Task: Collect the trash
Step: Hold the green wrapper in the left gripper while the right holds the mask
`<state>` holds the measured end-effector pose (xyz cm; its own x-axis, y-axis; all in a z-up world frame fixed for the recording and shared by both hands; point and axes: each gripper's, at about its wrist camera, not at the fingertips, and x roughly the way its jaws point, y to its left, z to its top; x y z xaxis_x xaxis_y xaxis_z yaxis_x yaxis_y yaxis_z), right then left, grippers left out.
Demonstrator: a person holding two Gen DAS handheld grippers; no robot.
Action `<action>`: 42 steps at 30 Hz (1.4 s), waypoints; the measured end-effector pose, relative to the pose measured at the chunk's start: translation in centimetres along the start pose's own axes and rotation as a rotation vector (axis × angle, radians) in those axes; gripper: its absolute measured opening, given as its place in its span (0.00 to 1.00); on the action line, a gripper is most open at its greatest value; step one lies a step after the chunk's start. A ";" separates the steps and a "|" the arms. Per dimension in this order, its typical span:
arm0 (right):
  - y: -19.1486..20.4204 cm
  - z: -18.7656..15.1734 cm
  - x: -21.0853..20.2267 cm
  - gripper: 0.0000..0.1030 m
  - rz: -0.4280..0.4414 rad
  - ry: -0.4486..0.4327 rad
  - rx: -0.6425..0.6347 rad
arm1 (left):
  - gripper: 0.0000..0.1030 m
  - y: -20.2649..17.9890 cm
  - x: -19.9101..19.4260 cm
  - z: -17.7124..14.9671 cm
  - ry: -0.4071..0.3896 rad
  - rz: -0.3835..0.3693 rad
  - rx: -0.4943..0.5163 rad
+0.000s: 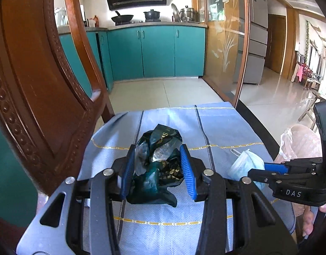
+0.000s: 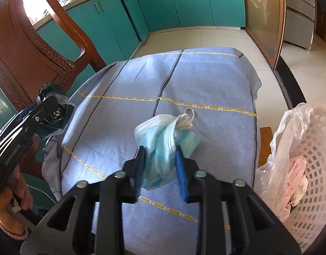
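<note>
Both grippers clamp trash over the cloth-covered tabletop.

The left gripper [image 1: 157, 167] holds a crumpled dark green wrapper [image 1: 160, 159] squeezed between its blue pads [image 1: 187, 170], the wrapper bulging forward past the fingertips above the blue striped cloth [image 1: 216, 125]. The right gripper [image 2: 159, 167] pinches a crumpled light blue face mask [image 2: 165, 140] between its narrow-set pads, the white ear loops [image 2: 187, 119] trailing ahead on the cloth. A white perforated basket [image 2: 318, 170] lined with a clear plastic bag [image 2: 277, 148] stands just beside the tabletop's right edge, near the mask. A carved wooden chair [image 1: 35, 85] stands to the left.
</note>
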<state>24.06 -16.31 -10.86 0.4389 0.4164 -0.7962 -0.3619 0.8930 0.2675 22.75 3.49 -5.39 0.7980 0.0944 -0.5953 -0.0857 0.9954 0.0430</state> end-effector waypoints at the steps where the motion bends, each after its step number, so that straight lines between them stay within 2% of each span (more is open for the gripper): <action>1: 0.0 0.0 -0.1 0.36 -0.007 -0.008 -0.001 | 0.41 0.0 -0.2 0.0 -0.007 0.004 -0.002; 9: 0.4 0.1 -0.7 0.57 -0.044 -0.053 -0.027 | 0.41 0.5 -0.4 0.1 -0.029 0.016 -0.015; 30: 0.3 0.3 -1.5 0.65 -0.033 -0.088 -0.009 | 0.41 0.7 -0.3 0.2 -0.033 0.026 -0.022; 42: 0.5 0.2 -2.2 0.66 -0.040 -0.115 -0.030 | 0.41 0.9 -0.4 0.2 -0.040 0.029 -0.031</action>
<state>23.11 -16.74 -8.83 0.5441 0.3987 -0.7382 -0.3658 0.9046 0.2190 22.43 4.31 -4.96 0.8178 0.1242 -0.5620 -0.1269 0.9913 0.0343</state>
